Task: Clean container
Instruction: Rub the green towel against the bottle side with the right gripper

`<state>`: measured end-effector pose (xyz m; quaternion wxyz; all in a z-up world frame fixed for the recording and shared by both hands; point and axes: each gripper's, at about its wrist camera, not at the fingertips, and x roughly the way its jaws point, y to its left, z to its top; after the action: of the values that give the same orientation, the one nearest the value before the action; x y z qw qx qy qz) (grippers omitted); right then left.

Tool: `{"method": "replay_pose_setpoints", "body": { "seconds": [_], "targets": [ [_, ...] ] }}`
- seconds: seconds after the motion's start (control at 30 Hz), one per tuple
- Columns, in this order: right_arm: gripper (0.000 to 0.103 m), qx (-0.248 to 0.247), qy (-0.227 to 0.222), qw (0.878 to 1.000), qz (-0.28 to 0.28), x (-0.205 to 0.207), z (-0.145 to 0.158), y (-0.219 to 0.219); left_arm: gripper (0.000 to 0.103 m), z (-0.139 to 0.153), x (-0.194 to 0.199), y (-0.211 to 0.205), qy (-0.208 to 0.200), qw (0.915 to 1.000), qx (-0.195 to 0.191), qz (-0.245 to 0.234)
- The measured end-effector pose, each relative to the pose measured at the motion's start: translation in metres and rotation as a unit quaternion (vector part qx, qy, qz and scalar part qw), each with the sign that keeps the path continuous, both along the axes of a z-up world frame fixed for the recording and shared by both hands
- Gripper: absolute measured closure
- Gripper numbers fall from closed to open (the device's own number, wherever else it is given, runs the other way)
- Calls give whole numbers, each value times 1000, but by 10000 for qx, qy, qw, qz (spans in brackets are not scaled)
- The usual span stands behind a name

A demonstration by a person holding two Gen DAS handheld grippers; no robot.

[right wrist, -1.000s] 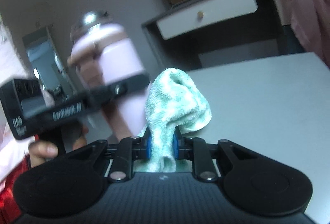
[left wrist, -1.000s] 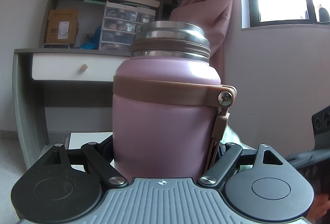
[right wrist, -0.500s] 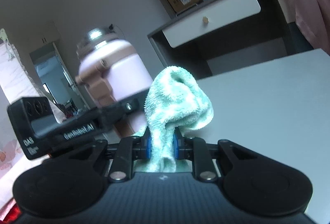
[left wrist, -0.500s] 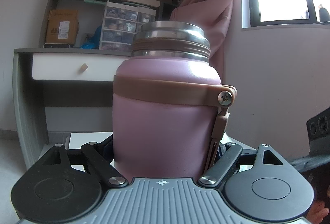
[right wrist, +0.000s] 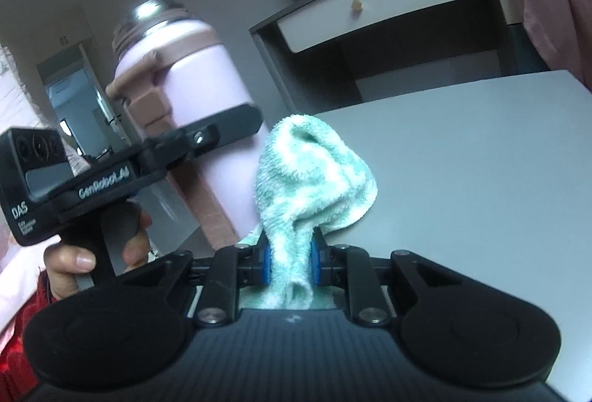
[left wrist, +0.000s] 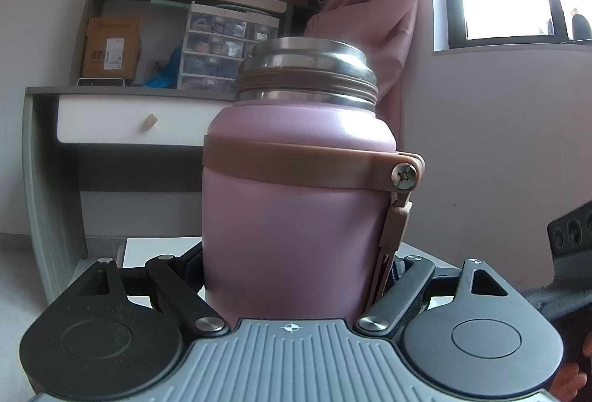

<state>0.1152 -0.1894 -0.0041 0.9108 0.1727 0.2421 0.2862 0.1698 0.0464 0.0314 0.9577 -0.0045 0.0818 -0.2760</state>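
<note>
Left gripper (left wrist: pixel 296 276): I have it clamped on the lower body of the pink steel flask (left wrist: pixel 296 202), upright, lid off, brown strap around its shoulder.
Right gripper (right wrist: pixel 290 263): I have it pinched tight on a bunched mint-green terry cloth (right wrist: pixel 314 180).
Cloth position: just right of the flask; contact unclear.
Below: grey tabletop (right wrist: pixel 481 161).

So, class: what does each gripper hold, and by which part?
The left gripper clamps the pink flask around its lower body. The right gripper pinches the green cloth by its bunched lower end.
</note>
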Motion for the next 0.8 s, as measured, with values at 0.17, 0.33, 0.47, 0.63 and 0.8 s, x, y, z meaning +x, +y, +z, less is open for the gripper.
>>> {"method": "replay_pose_setpoints", "body": {
  "seconds": [0.17, 0.33, 0.47, 0.63, 0.8],
  "targets": [
    [83, 371, -130, 9991, -151, 1, 10, -18, 19, 0, -1, -1, 1, 10000, -7, 10],
    [83, 576, -327, 9978, 37, 8, 22, -15, 19, 0, -1, 0, 6, 10000, -14, 14],
    [83, 483, -329, 9983, 51, 12, 20, -7, 19, -1, -3, 0, 0, 10000, -8, 10],
    [83, 242, -12, 9997, 22, 17, 6, -4, 19, -1, -3, -1, -13, 10000, 13, 3],
    [83, -269, -198, 9994, -33, 10, 8, 5, 19, -2, -5, 0, -7, 10000, 7, 10]
  ]
}}
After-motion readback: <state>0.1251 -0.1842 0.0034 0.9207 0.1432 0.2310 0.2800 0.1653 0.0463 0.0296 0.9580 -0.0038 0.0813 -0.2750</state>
